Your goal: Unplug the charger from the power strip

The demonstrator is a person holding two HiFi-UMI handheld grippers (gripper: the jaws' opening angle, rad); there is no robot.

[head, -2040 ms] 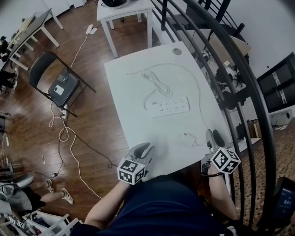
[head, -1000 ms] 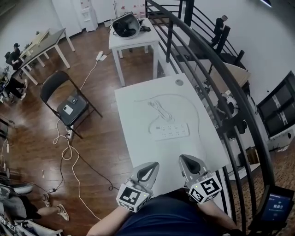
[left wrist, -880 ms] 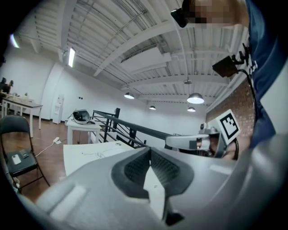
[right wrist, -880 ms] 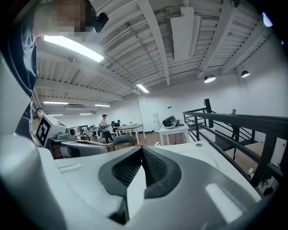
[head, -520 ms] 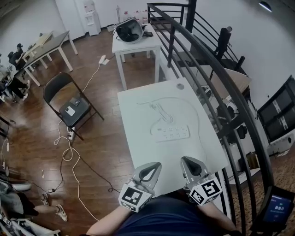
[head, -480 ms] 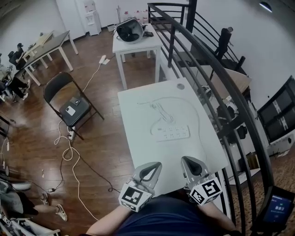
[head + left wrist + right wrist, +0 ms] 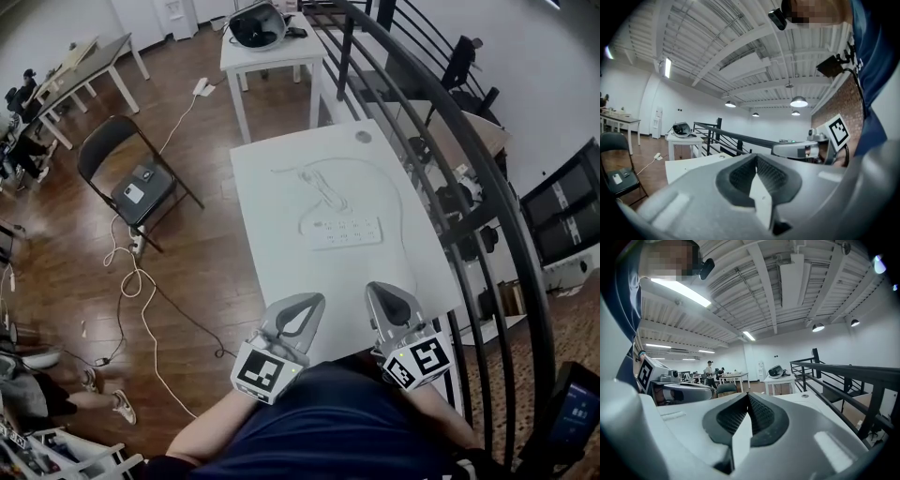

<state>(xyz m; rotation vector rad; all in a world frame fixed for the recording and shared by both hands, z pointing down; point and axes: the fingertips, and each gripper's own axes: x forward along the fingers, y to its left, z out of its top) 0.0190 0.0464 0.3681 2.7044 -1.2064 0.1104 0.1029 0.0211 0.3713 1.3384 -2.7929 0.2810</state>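
At the six o'clock edge of the table (image 7: 274,246): the left gripper (image 7: 312,302) and right gripper (image 7: 376,290) sit side by side, tips pointing toward twelve o'clock, both well apart from the power strip (image 7: 345,231).
Left gripper: in its own view the jaws (image 7: 756,158) are pressed fully together with nothing between them.
Right gripper: the same (image 7: 748,395), jaws closed tight and empty.
Power strip: it lies flat near the middle of the table, its long side running from nine to three o'clock, and neither gripper touches it.
Cable (image 7: 405,202): a thin white line starts at about eleven o'clock of the strip, arcs past its three o'clock end and heads for the near edge by the right gripper.
Cord bundle (image 7: 323,186): loose loops lie just beyond the strip at twelve o'clock.
Charger: I cannot pick out its body, because it is too small from the head view and the cable's near end is lost by the right gripper.
Progress: nothing visibly stands up from the strip's sockets, so the plug may already be out, but the pictures do not settle it.
Left to do: if it is not out, reach the strip, hold it down with one gripper and pull with the other.
Containers: none on the table.
Chair (image 7: 105,141): at nine o'clock of the table, with a flat dark device on its seat.
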